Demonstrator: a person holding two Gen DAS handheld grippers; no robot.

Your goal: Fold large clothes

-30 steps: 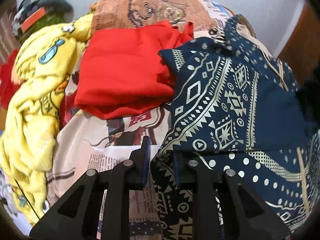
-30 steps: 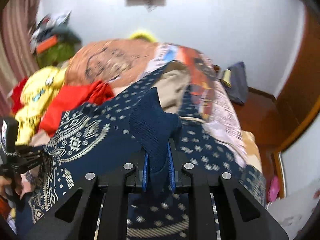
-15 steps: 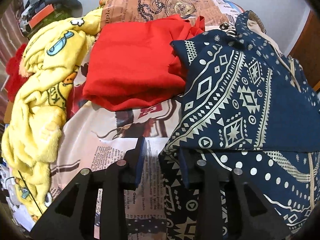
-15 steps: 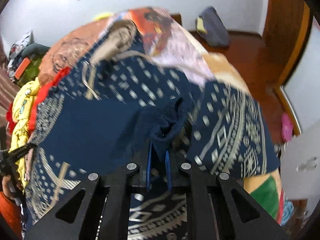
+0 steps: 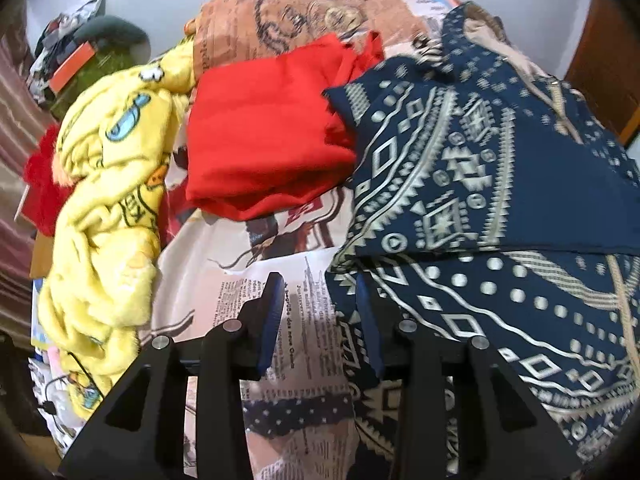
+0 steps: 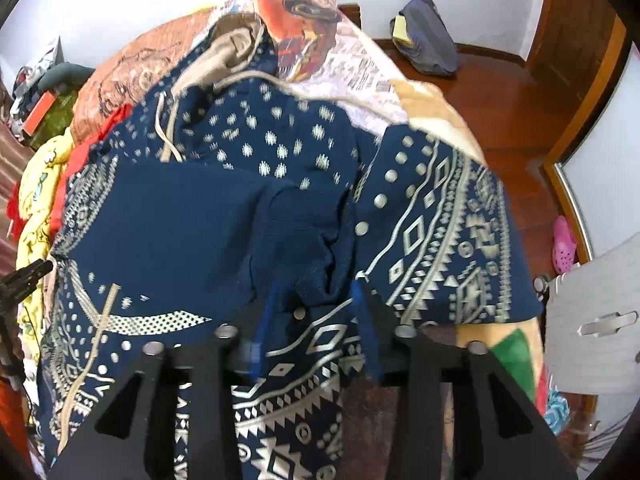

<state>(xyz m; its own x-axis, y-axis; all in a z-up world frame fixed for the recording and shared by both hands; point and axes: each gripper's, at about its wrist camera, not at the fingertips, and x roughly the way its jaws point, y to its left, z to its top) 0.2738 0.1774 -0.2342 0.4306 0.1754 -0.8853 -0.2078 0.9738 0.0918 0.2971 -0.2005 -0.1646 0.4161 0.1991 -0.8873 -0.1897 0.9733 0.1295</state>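
A navy hoodie with pale geometric print lies spread on the bed, its beige-lined hood at the far end. One sleeve is folded across the body, and its plain navy cuff lies between the fingers of my right gripper. Those jaws are opening and the pads stand off the cloth. My left gripper is at the hoodie's left hem, jaws opening; the hem edge lies by the right finger, ungripped. The left gripper also shows at the right wrist view's left edge.
A folded red garment and a yellow plush blanket lie left of the hoodie on the newspaper-print sheet. Beyond the bed's right edge are wooden floor, a dark bag, a pink shoe and a grey cabinet.
The right gripper carried the sleeve cuff down across the hoodie's body, then its jaws parted off it. The left jaws spread wider and let the hem go.
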